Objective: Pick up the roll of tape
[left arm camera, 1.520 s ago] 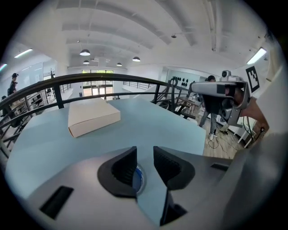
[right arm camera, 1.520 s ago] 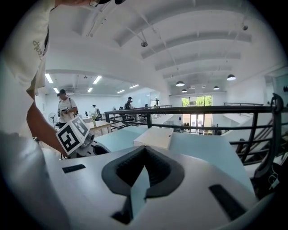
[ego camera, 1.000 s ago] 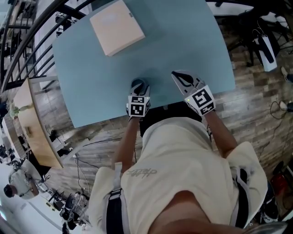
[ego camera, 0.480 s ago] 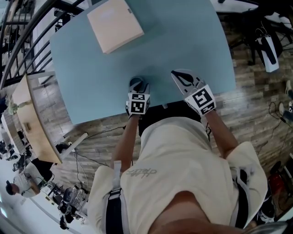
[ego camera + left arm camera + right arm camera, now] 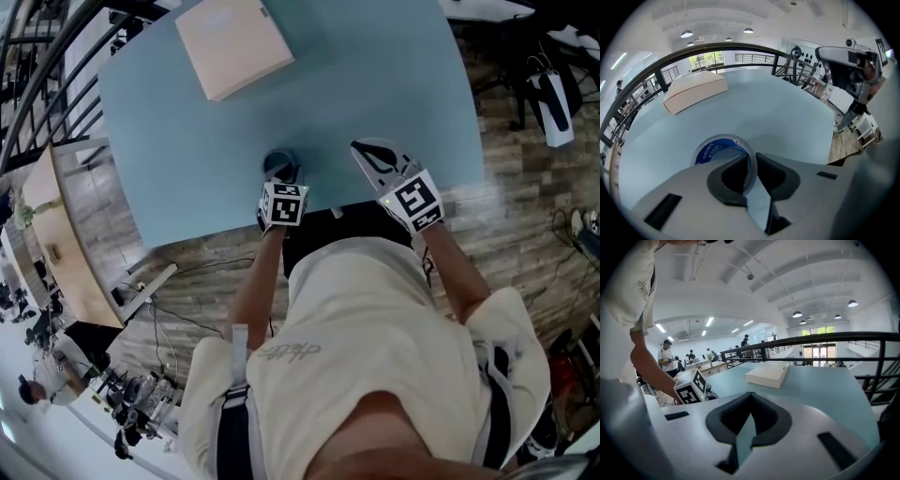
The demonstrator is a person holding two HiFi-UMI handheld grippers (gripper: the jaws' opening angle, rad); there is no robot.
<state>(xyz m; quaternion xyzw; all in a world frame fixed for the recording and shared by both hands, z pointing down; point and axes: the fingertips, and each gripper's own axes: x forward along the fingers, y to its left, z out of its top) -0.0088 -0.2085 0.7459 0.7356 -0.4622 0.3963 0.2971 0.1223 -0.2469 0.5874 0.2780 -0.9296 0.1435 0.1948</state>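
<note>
The roll of tape (image 5: 277,161), clear with a blue-printed core, is at the near edge of the pale blue table (image 5: 375,75). My left gripper (image 5: 284,174) is shut on it. In the left gripper view one jaw is inside the roll of tape (image 5: 715,147) and the other outside, and the left gripper (image 5: 752,164) pinches its wall. Whether the roll rests on the table or hangs just above it I cannot tell. My right gripper (image 5: 363,150) hovers to the right over the table edge. In its own view the right gripper (image 5: 750,411) is shut with nothing in it.
A flat beige box (image 5: 234,47) lies at the far left of the table, also seen as the box (image 5: 693,91) and the box (image 5: 768,373). A dark railing (image 5: 740,47) runs behind the table. Wooden floor, cables and desks surround it.
The left gripper's marker cube has tilted a little and the gripper with the roll has edged slightly forward. The right gripper has stayed in place.
</note>
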